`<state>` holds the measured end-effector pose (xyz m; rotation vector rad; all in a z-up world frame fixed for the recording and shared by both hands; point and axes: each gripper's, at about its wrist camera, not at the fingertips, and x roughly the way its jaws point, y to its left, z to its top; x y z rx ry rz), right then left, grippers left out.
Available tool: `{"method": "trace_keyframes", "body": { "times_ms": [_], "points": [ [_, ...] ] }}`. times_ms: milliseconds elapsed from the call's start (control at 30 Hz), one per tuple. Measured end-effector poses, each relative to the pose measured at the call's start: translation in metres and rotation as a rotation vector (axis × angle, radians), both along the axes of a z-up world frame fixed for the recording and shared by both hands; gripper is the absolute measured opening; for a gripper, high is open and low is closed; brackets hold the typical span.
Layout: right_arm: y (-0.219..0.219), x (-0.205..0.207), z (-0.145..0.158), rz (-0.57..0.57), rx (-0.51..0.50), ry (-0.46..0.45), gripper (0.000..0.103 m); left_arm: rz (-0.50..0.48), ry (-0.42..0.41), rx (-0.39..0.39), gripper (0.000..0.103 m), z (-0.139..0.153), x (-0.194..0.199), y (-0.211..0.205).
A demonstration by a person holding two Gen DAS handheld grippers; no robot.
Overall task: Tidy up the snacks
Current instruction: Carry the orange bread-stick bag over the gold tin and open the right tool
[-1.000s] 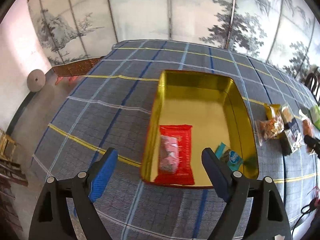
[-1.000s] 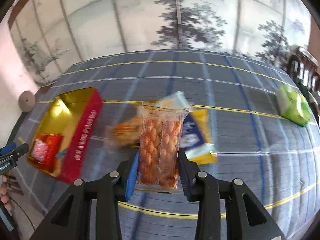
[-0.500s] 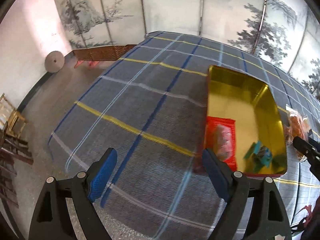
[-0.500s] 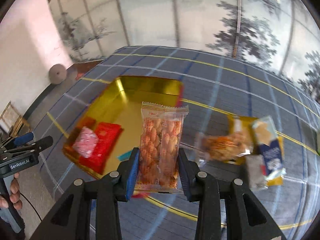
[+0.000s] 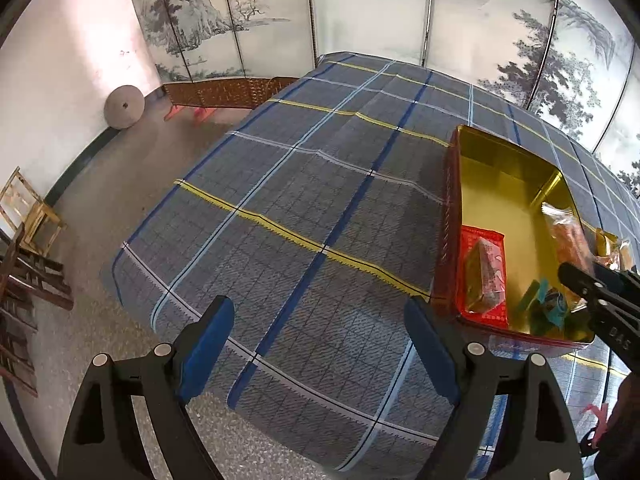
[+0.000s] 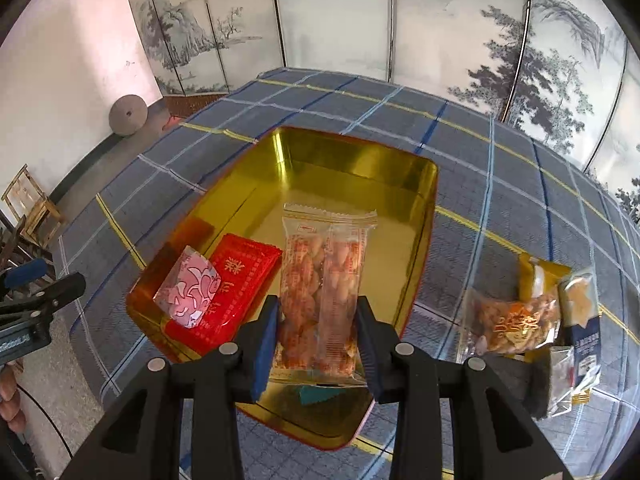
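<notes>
My right gripper (image 6: 316, 322) is shut on a clear peanut snack pack (image 6: 322, 280), held above the open gold tin (image 6: 352, 158). Inside the tin lie a red packet (image 6: 236, 276) with a pink wrapped snack (image 6: 188, 288) on it, and a teal packet (image 6: 320, 394) peeks out under the held pack. In the left wrist view the tin (image 5: 450, 216) sits at the right, with the red packet (image 5: 478, 236), the pink snack (image 5: 486, 276) and the teal packet (image 5: 546, 308) in it. My left gripper (image 5: 320, 336) is open over bare plaid cloth, left of the tin.
Several loose snack packs (image 6: 532, 316) lie on the plaid tablecloth (image 6: 500, 200) right of the tin. The table's near-left corner (image 5: 116, 264) drops to the floor. Folding screens stand behind; wooden chairs (image 5: 28, 216) are at the far left.
The right gripper has carried the peanut pack leftward from the loose pile to above the tin. The left gripper has swung left, away from the tin, over the cloth.
</notes>
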<state>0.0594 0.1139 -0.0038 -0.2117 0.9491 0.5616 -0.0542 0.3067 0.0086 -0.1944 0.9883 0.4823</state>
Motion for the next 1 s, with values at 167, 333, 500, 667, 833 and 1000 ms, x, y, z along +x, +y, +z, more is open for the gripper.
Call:
{"method": "trace_keyframes", "body": {
  "times_ms": [167, 333, 500, 667, 833, 1000],
  "points": [
    [0.008, 0.002, -0.011, 0.012, -0.026, 0.014, 0.037, -0.001, 0.003, -0.002, 0.085, 0.000, 0.002, 0.000],
    [0.012, 0.004, -0.018, 0.013, -0.043, 0.013, 0.037, 0.001, 0.005, -0.002, 0.085, -0.001, 0.002, 0.000],
    [0.019, 0.006, -0.019, 0.018, -0.052, 0.009, 0.037, 0.001, 0.006, -0.002, 0.085, -0.001, 0.002, 0.000],
    [0.024, 0.006, -0.020, 0.026, -0.048, 0.016, 0.037, -0.004, 0.008, -0.005, 0.085, -0.001, 0.002, -0.001],
    [0.023, 0.004, -0.020, 0.039, -0.034, 0.026, 0.038, -0.005, 0.008, -0.007, 0.085, 0.000, 0.002, -0.001],
    [0.021, 0.003, -0.019, 0.039, -0.026, 0.036, 0.039, -0.006, 0.009, -0.009, 0.085, 0.000, 0.002, -0.002]
  ]
}}
